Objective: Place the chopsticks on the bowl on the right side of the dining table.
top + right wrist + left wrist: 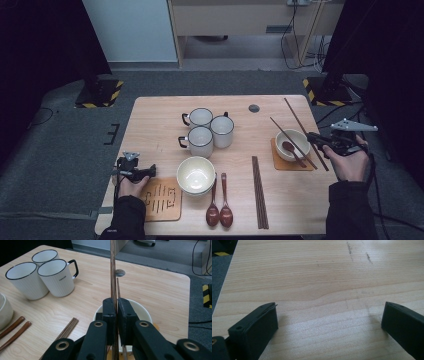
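Because its jaws are clamped on thin dark wooden chopsticks (pixel 113 277), the right gripper (pixel 116 307) hovers directly above the small white bowl (pixel 140 307), likely to rest them across it. The left gripper (pixel 329 317) sits spread wide and empty on the pale wooden table (pixel 317 277).

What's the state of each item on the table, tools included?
Right tool: shut on chopsticks
Left tool: open, holding nothing
Small bowl: on coaster, spoon inside
Three mugs: upright
Big bowl: upright, nothing inside
Two spoons: lying flat

Dark brown chopsticks (pixel 113 277), white bowl (pixel 140 308), black-rimmed white mugs (pixel 56 277)
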`<state>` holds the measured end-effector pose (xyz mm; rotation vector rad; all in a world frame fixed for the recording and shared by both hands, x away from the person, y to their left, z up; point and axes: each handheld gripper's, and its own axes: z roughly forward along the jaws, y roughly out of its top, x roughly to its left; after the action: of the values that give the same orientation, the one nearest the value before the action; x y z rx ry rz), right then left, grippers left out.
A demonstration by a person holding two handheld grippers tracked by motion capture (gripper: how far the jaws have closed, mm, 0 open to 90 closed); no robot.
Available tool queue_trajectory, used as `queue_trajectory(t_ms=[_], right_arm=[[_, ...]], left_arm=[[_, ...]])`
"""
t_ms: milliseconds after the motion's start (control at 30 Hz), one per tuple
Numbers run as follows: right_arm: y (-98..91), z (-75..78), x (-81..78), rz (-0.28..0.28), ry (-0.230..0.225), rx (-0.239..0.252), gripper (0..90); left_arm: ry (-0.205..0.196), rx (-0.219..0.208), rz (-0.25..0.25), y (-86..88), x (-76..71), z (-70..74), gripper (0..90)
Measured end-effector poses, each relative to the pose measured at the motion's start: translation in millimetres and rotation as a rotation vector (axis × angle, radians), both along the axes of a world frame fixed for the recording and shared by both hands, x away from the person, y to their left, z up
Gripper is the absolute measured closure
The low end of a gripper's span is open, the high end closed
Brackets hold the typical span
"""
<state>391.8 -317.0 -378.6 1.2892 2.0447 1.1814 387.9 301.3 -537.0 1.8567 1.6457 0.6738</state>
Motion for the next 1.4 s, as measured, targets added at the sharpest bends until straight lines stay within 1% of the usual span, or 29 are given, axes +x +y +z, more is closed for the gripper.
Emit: queue_trajectory(t_ms=[200,367,433,600,767,867,1000,1400], right_arm=[[-3.1,-1.2,8.9,0.011,0.001,-0.011,85.0],[-5.1,-5.7,16.7,0.017,0.007,-0.017,85.1],[-6.2,-7.5,19.3,0.015,0.014,-0.027,85.0],[-9.7,-12.9,25.0,0.006,0.023,-0.021,85.0],[-11.6,-19.5,30.9,0.004,0.034,-0.033,85.0],[-11.3,-23.1,33.7,0.003,0.045,-0.041,85.1],[-10.5,-27.6,37.0,0.002,0.055,-0.040,85.0],[-16.3,-43.8,43.7,0.000,0.077,-0.040,85.1]], left_arm=[[0.000,0.000,0.000,0.0,0.0,0.0,0.0],[0.000,0.000,0.000,0.0,0.0,0.0,0.0],[0.000,0.000,0.000,0.0,0.0,0.0,0.0],[0.000,0.000,0.000,0.0,0.0,0.0,0.0],[0.000,0.000,0.000,0.0,0.0,0.0,0.0],[0.000,0.000,0.000,0.0,0.0,0.0,0.0],[0.000,0.000,0.000,0.0,0.0,0.0,0.0],[0.000,0.000,0.000,0.0,0.0,0.0,0.0]])
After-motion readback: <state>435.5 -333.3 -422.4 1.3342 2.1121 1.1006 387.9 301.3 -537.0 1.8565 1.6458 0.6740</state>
